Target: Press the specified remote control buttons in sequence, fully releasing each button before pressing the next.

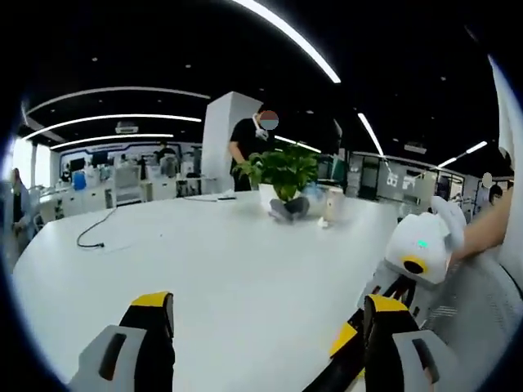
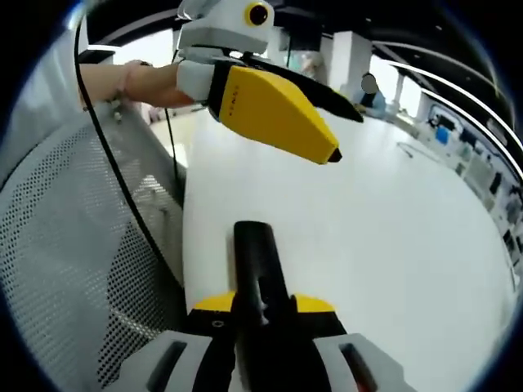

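While the right gripper (image 2: 260,314) clamps a slim black remote control (image 2: 258,269) between its yellow-tipped jaws at the white table's (image 2: 392,229) near edge, the left gripper (image 1: 265,327), jaws apart, hovers over bare tabletop; no button press appears underway, so the sequence seemingly remains ahead.

Left gripper view: low over the white surface (image 1: 245,269), facing across it toward a potted plant (image 1: 286,175) well off at the far side. Right gripper view: close above the surface's near edge, beside a mesh chair (image 2: 73,245), rolled, facing the left gripper (image 2: 327,135) nearby. Shared: the same surface.
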`<state>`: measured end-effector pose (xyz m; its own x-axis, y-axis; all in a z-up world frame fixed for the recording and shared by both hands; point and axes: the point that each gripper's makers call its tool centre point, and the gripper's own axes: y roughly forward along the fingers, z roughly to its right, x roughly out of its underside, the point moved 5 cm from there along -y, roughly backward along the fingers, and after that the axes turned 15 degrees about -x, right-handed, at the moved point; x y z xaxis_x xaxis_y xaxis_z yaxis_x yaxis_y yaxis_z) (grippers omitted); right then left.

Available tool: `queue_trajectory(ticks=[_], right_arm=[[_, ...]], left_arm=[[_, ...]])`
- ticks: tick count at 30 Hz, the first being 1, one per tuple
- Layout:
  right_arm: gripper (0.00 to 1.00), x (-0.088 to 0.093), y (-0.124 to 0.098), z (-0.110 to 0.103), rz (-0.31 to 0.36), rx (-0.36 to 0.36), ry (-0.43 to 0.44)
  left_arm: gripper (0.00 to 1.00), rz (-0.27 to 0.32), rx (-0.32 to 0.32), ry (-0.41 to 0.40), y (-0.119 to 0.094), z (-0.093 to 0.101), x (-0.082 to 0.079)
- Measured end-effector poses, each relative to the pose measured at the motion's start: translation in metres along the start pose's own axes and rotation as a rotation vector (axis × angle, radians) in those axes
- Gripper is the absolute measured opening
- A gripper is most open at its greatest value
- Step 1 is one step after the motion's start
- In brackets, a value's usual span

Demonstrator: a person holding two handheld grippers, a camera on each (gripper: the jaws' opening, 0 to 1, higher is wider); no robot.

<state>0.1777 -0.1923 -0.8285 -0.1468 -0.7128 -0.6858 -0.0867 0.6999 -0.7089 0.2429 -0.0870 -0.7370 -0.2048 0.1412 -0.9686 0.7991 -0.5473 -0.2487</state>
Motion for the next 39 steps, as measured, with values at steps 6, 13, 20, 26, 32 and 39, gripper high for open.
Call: queue_trajectory(ticks=[6, 13, 20, 26, 32, 39], right_arm=[[0.22, 0.0, 0.0, 0.0, 0.013, 0.001, -0.003], [0.22, 0.001, 0.0, 0.0, 0.021, 0.001, 0.004], [0.22, 0.001, 0.0, 0.0, 0.028, 0.001, 0.001], [0.22, 0.0, 0.0, 0.0, 0.035, 0.003, 0.002], [0.22, 0.001, 0.0, 0.0, 0.039, 0.003, -0.001], [0.22, 0.0, 0.001, 0.0, 0.047, 0.004, 0.0]], left_arm=[[1.0, 0.103, -0.046, -0.04, -0.003, -0.008, -0.017], [1.0, 0.193, -0.096, -0.132, -0.011, -0.025, -0.031], [1.0, 0.209, -0.114, -0.096, -0.02, -0.03, -0.04], [1.0, 0.114, -0.083, 0.184, -0.03, -0.016, -0.031], [1.0, 0.129, -0.065, 0.148, -0.044, -0.005, -0.037], [1.0, 0.179, -0.133, 0.092, -0.062, -0.015, -0.043]])
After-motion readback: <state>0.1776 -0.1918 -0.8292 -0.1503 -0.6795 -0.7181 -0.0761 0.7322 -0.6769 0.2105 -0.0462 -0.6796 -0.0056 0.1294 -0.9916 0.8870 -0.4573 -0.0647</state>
